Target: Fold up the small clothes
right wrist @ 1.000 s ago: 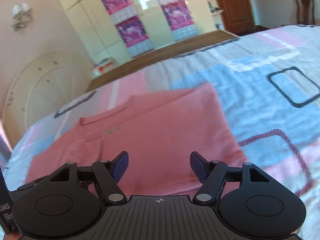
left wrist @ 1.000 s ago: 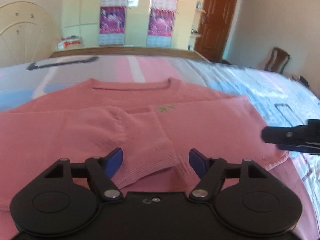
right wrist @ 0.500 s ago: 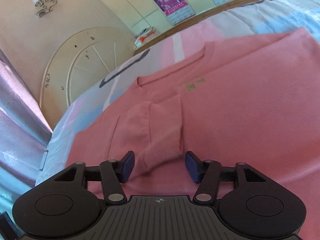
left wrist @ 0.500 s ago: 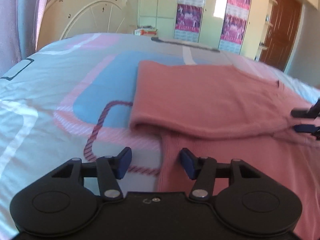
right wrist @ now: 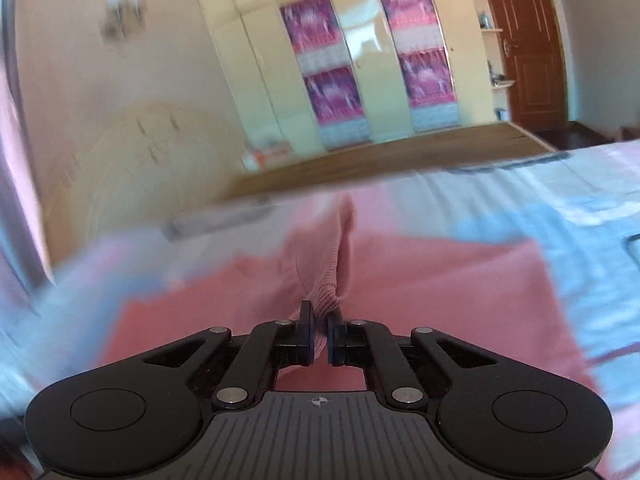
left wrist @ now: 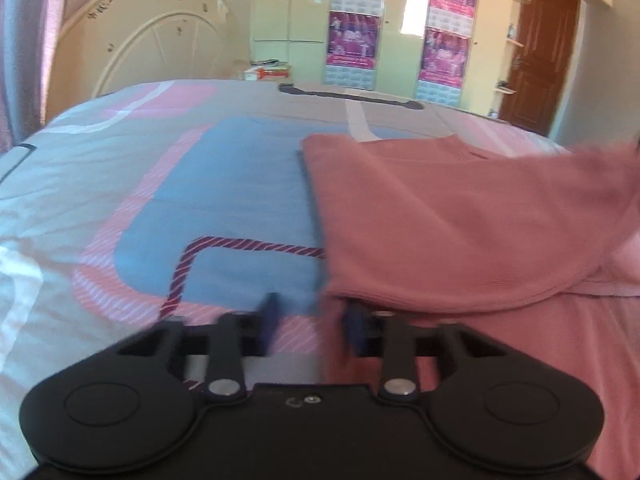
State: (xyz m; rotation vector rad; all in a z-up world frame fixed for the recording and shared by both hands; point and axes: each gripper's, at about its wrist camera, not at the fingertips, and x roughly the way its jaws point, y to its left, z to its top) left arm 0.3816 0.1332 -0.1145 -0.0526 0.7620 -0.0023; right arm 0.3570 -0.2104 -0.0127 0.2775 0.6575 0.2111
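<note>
Left wrist view: the bedspread (left wrist: 208, 184) is filling the left half, blue and pink panels, a rope-pattern line running across toward the garment. The pink sweater (left wrist: 460, 220) is lying to the right, its straight side edge running away from the camera toward the wardrobe (left wrist: 400, 28). The left gripper (left wrist: 314, 318) is sitting right at the near corner of that edge. Its jaws are closing, blurred; the sweater's hem corner is lying between the fingers (left wrist: 356, 326), but whether the pads are pressing yet cannot be told. The garment is lying forward and right of this claw, long axis roughly along its pointing line.

Right wrist view: much blur. The right gripper (right wrist: 319, 338) is clamped tight on a ribbed cuff (right wrist: 332, 280) of the sweater (right wrist: 440, 280), and the sleeve is standing up from the pads as a narrow ridge, straight ahead. The sweater body is spreading flat beneath, on both sides of the claw.

Judgement: the right hand is nearer the garment's middle, the left is at its outer edge. The coming fold likely turns on carrying the sleeve across the body while the left lifts the side hem along that edge line.
</note>
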